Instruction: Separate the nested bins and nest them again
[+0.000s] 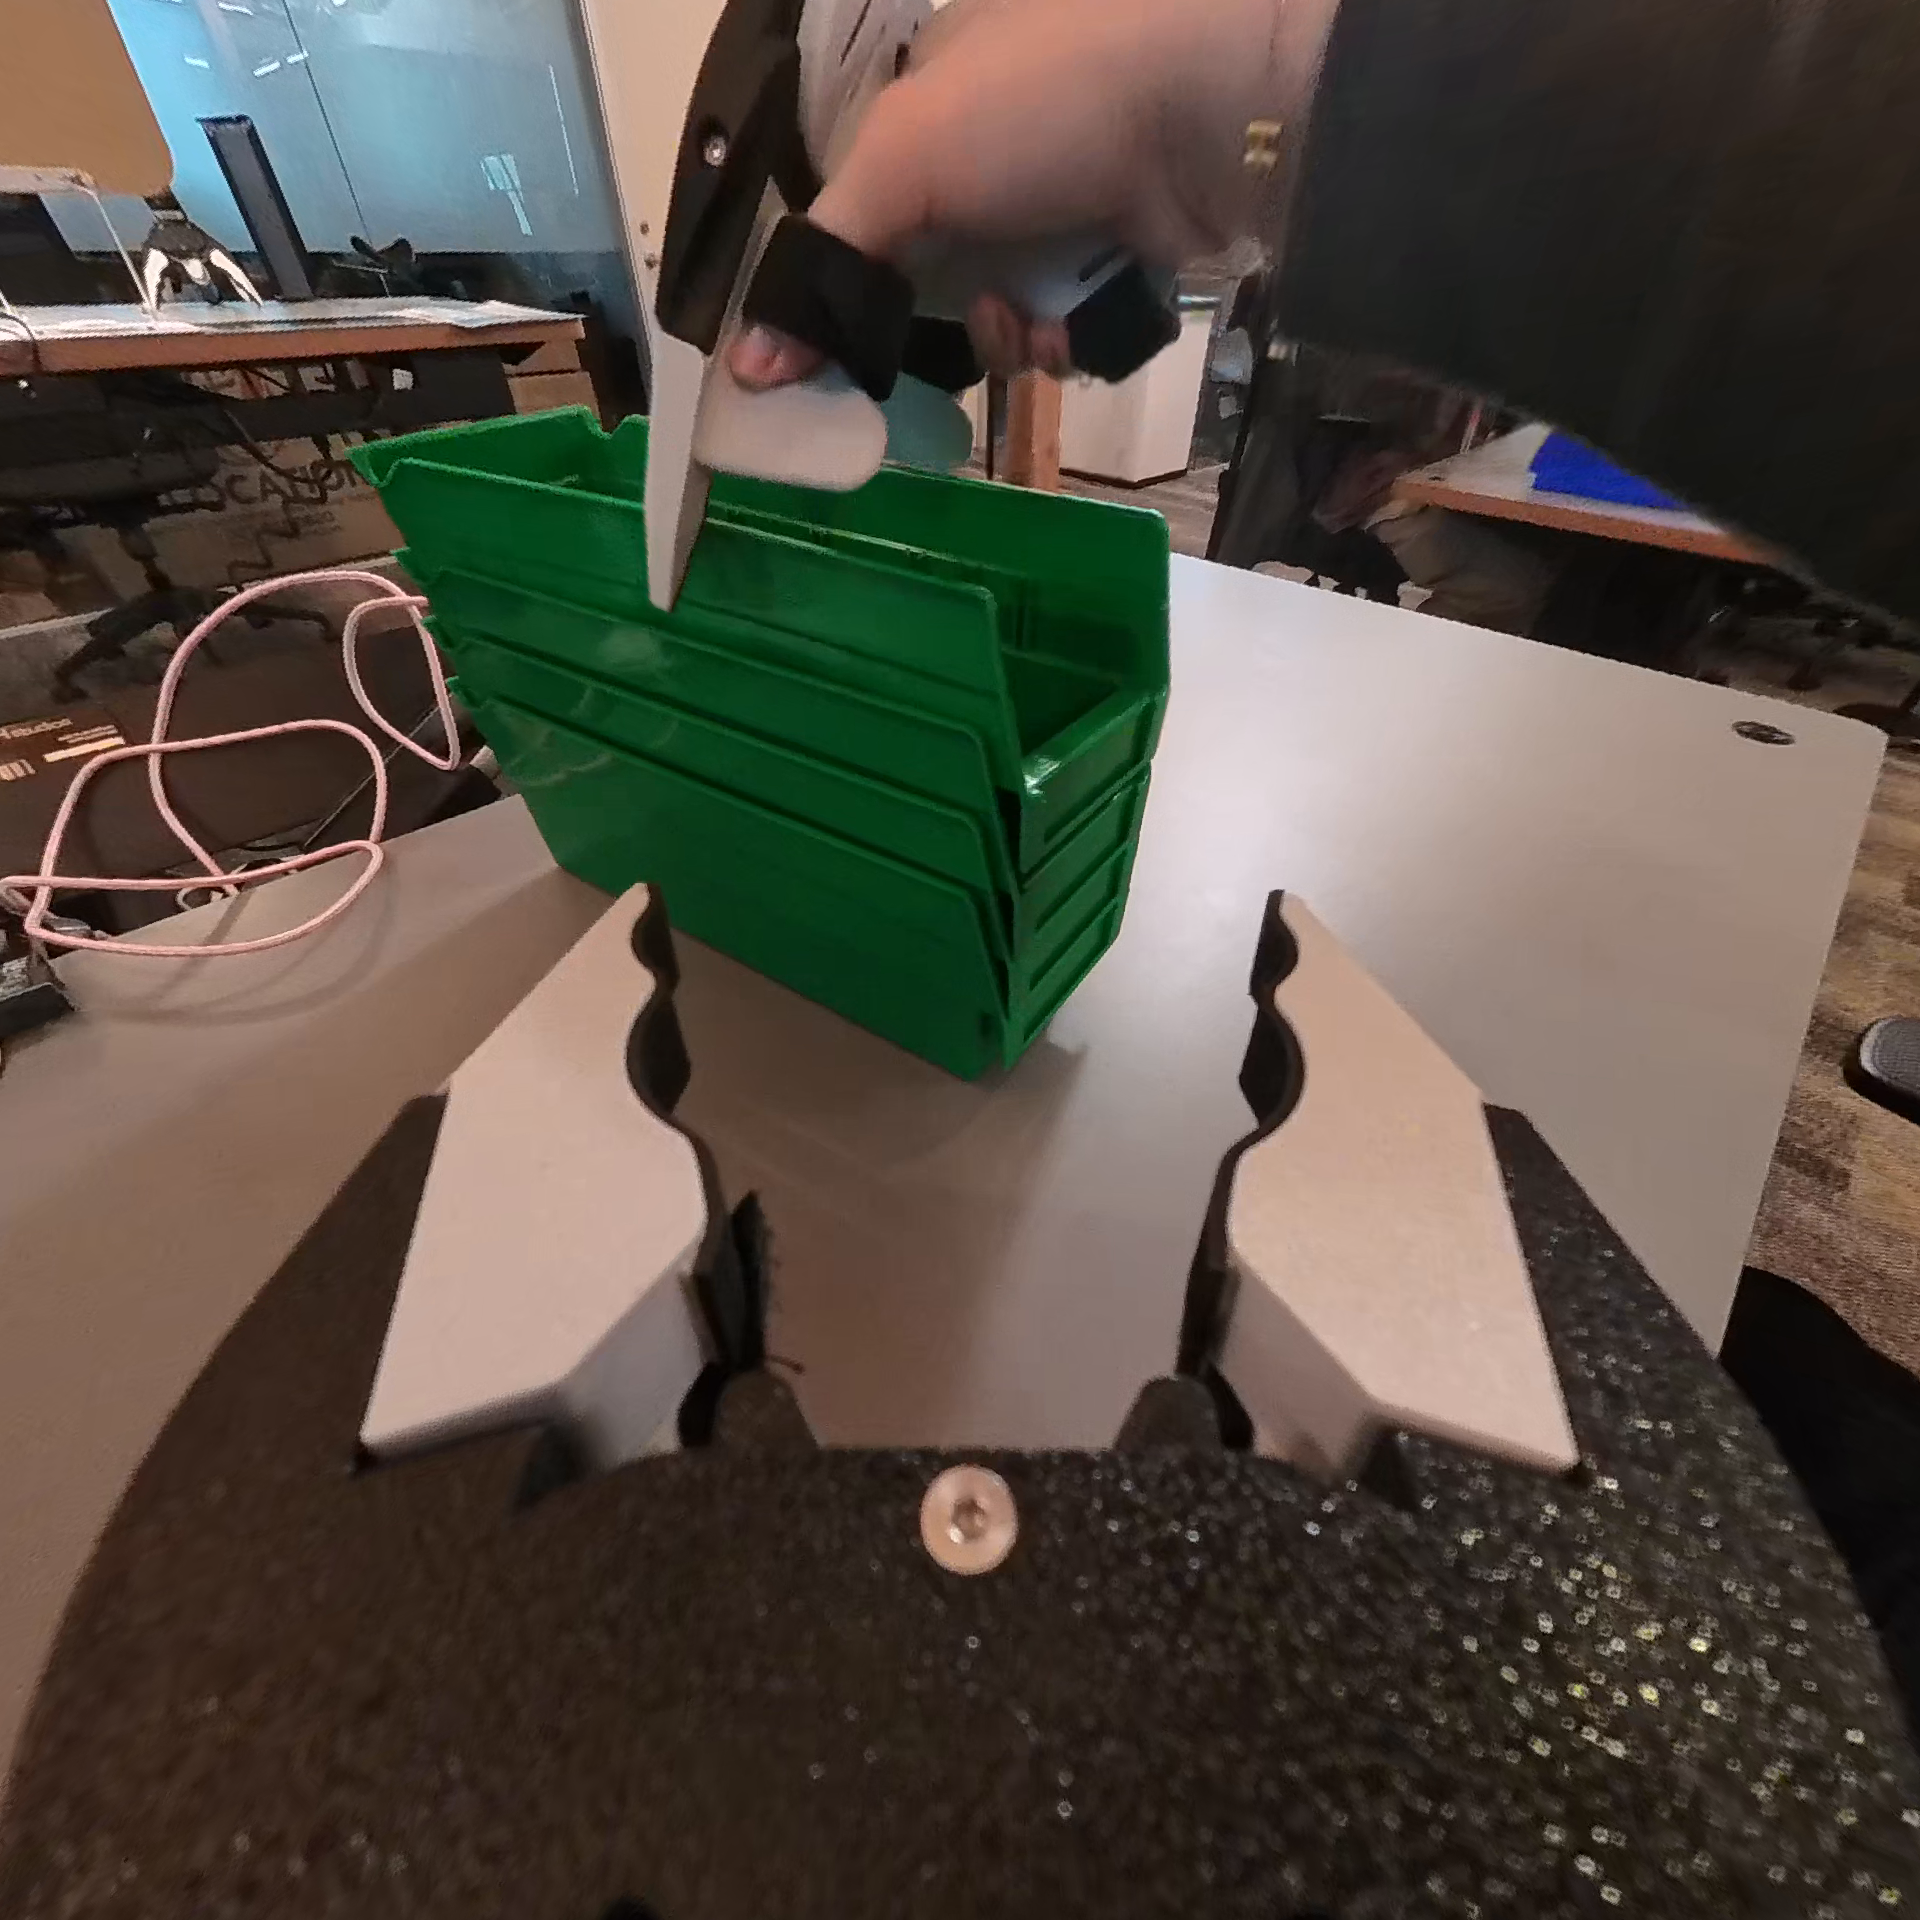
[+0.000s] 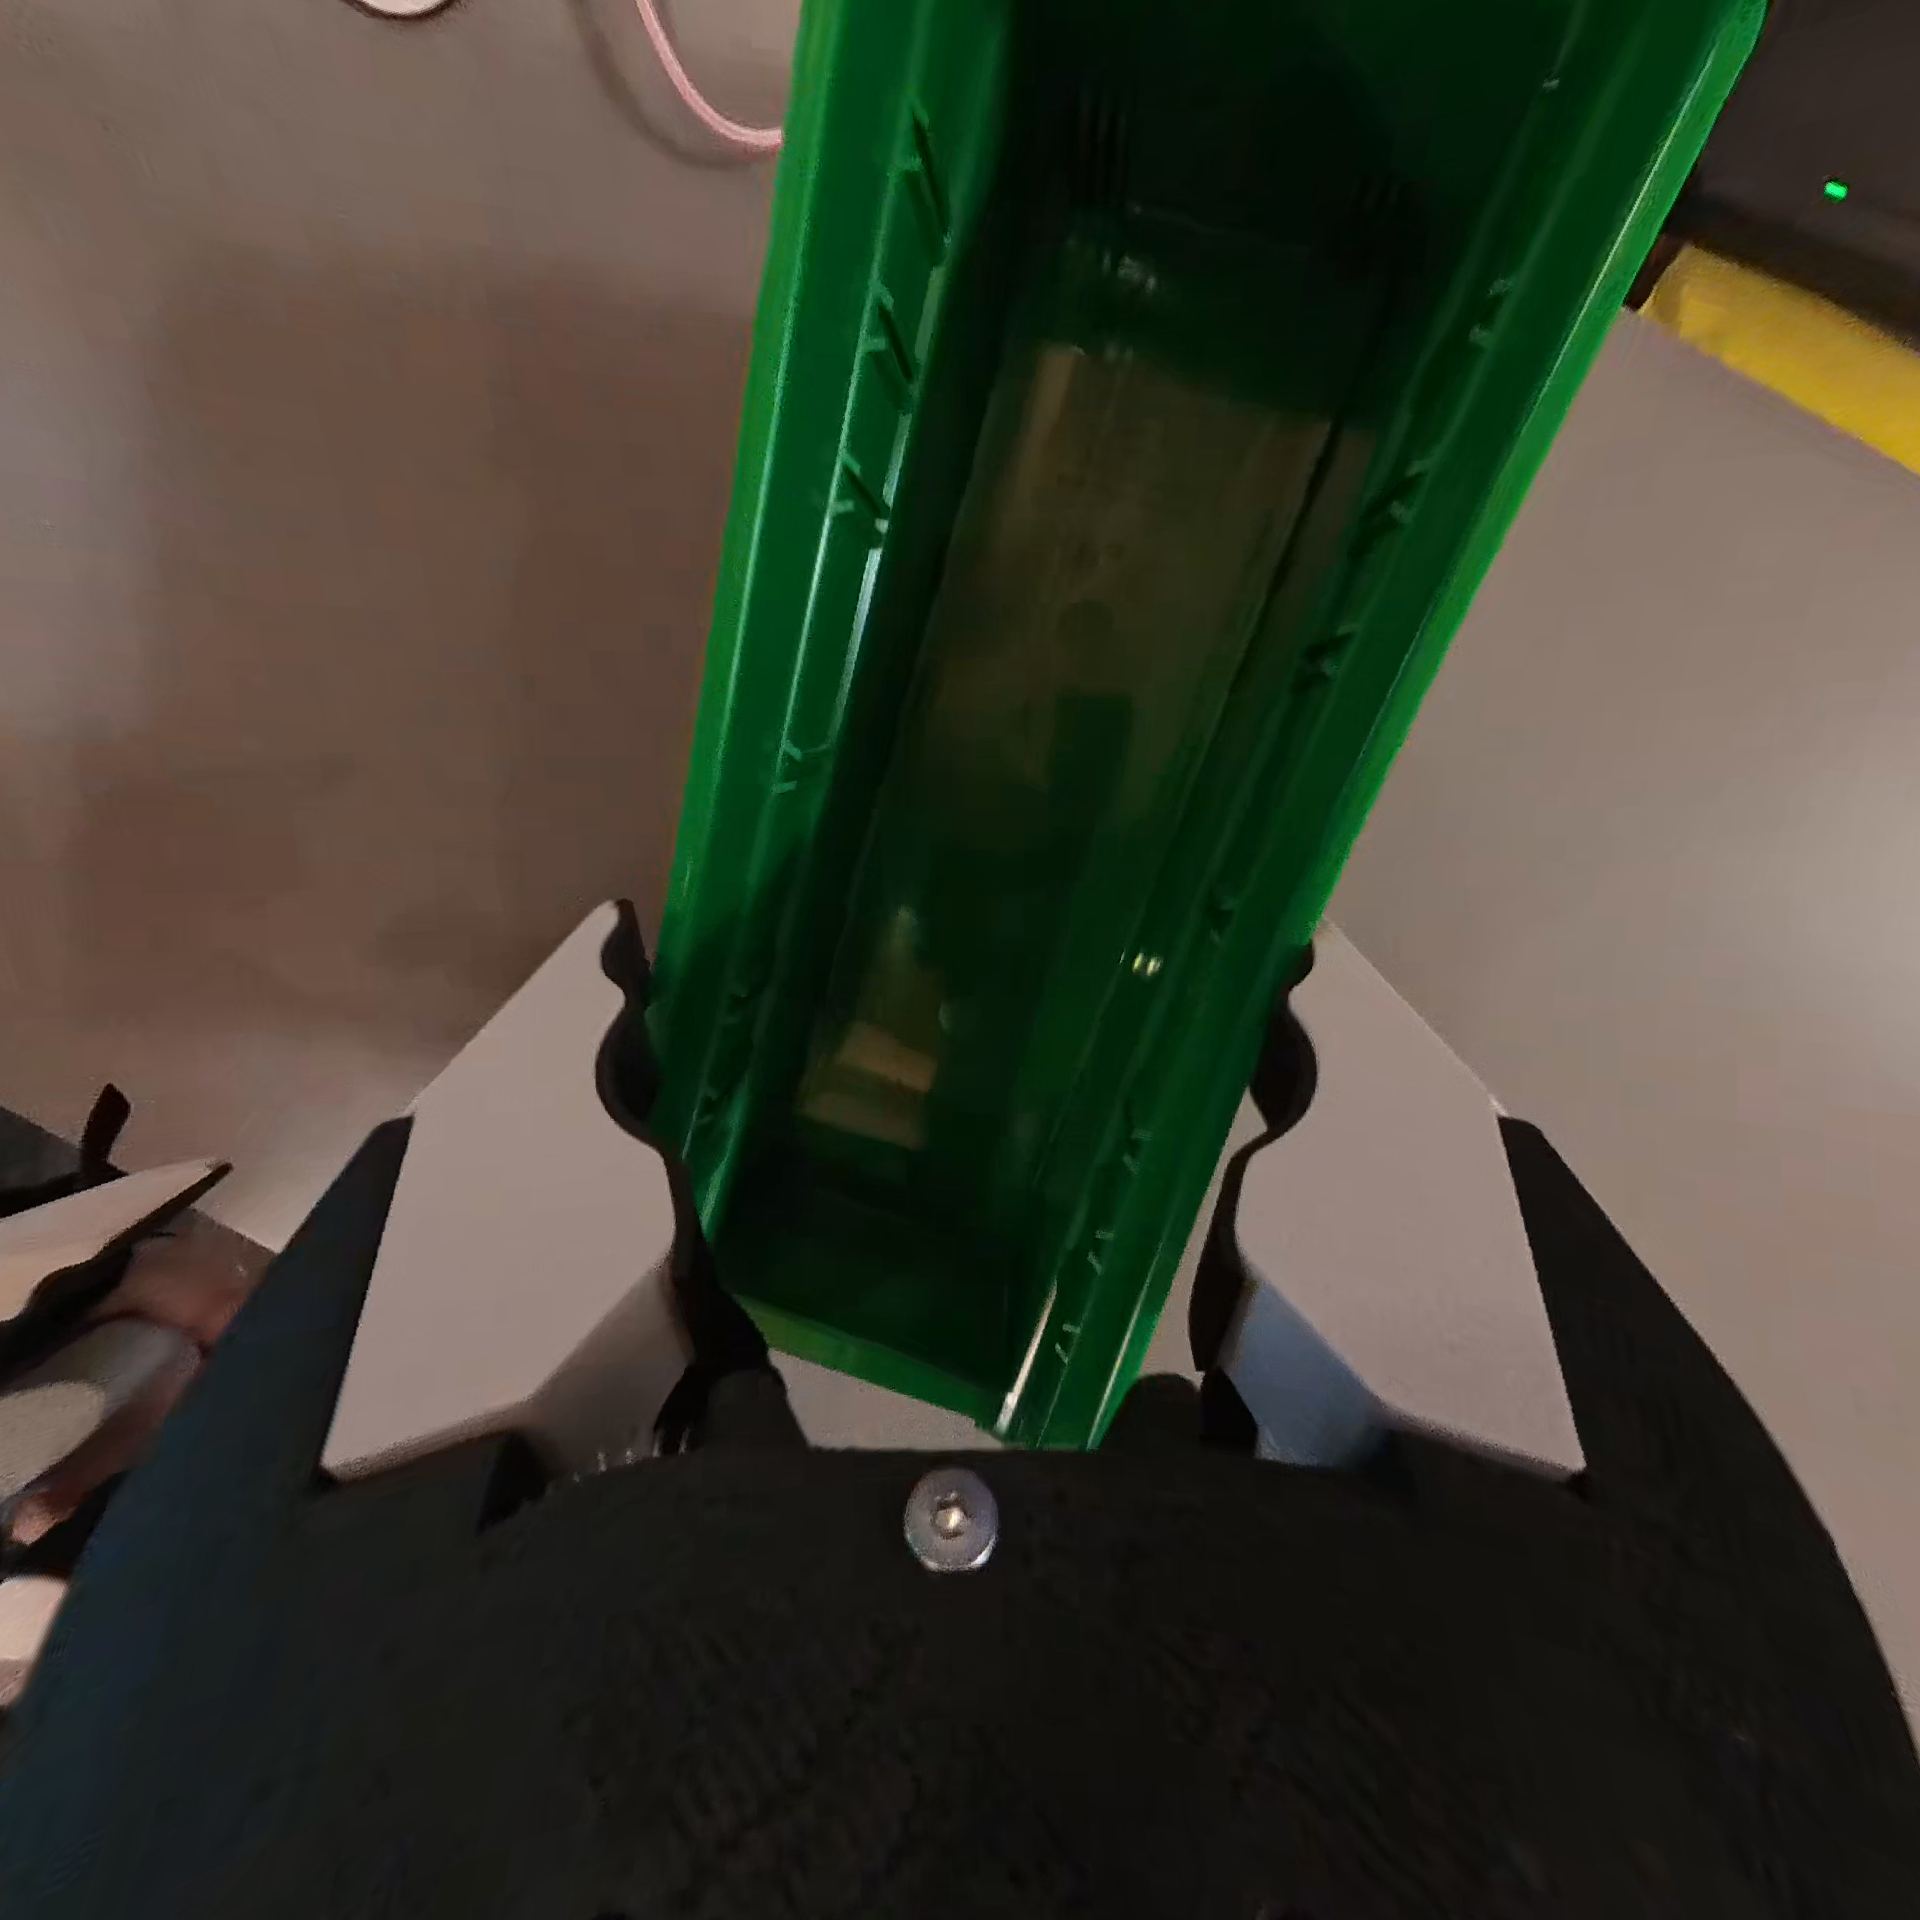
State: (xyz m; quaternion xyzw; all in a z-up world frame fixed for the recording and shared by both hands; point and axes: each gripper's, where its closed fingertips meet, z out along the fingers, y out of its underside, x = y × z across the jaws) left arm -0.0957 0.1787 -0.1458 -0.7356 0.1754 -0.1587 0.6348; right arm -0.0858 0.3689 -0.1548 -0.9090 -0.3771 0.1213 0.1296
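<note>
A stack of several nested green bins (image 1: 810,831) stands on the grey table (image 1: 1455,831). My left gripper (image 1: 961,914) is open and empty, low over the table just in front of the stack. A hand (image 1: 1039,135) holds my right gripper above the stack, and one of its fingers (image 1: 670,499) hangs down outside the top bin's (image 1: 790,613) near wall. In the right wrist view my right gripper (image 2: 956,935) is open wide and straddles the top bin (image 2: 1091,623), with a finger against each long outer wall.
A pink cable (image 1: 260,748) loops over the table's left edge and also shows in the right wrist view (image 2: 707,114). The left gripper's finger (image 2: 94,1236) shows at the lower left. A yellow strip (image 2: 1787,343) lies beyond the table's right side. Desks and chairs stand behind.
</note>
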